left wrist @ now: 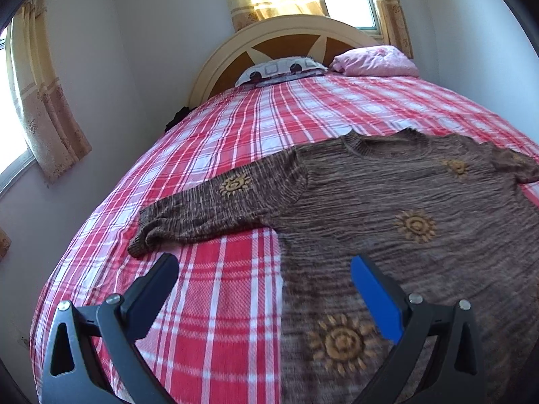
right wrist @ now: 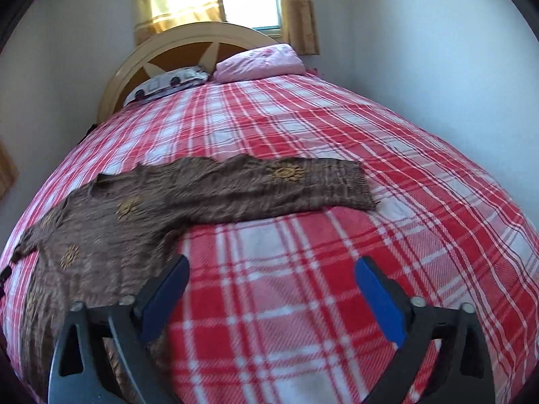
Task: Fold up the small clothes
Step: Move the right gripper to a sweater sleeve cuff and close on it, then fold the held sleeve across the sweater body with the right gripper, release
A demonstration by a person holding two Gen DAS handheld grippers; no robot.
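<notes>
A brown knitted sweater (left wrist: 387, 202) with golden sun motifs lies spread flat on the red-and-white checked bedspread (left wrist: 219, 303), sleeves out to both sides. My left gripper (left wrist: 264, 269) hangs open over the sweater's lower left edge, one finger above bare bedspread, the blue-padded one above the knit. In the right wrist view the sweater (right wrist: 151, 208) stretches to the left, its right sleeve reaching toward the middle. My right gripper (right wrist: 273, 272) stands open over the bedspread beside the sweater's lower right side, nothing between its fingers.
A patterned pillow (left wrist: 279, 69) and a pink pillow (left wrist: 374, 62) rest against the cream and brown headboard (left wrist: 269, 33). Curtained windows sit behind the bed and on the left wall. White walls close in on both sides of the bed.
</notes>
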